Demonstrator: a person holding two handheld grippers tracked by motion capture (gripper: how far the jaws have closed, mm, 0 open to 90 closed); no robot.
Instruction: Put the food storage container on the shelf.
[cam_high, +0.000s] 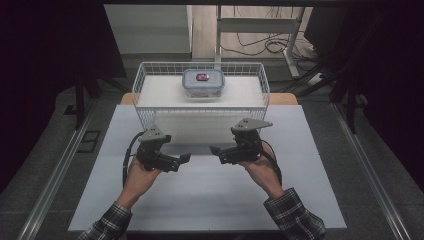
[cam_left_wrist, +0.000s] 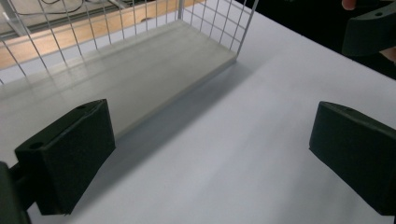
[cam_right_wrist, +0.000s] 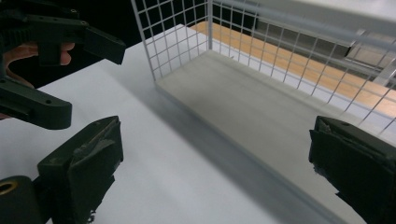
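A white wire basket (cam_high: 200, 102) stands at the back middle of the white table (cam_high: 210, 200). Inside it sits a clear lidded container (cam_high: 202, 82) with something red in it. In front of the basket, my left gripper (cam_high: 181, 161) and right gripper (cam_high: 217, 154) are held low over the table, tips pointing toward each other and a short gap apart. In the left gripper view my left gripper (cam_left_wrist: 210, 154) is open with bare table between its jaws. My right gripper (cam_right_wrist: 219, 163) is open too, jaws framing the basket's near corner (cam_right_wrist: 177, 32). Nothing is held.
The basket's wire walls (cam_left_wrist: 140, 28) rise just beyond both grippers. A wooden strip (cam_high: 282, 98) lies behind the basket, with a metal stand and cables (cam_high: 260, 30) farther back. Dark curtains flank the table.
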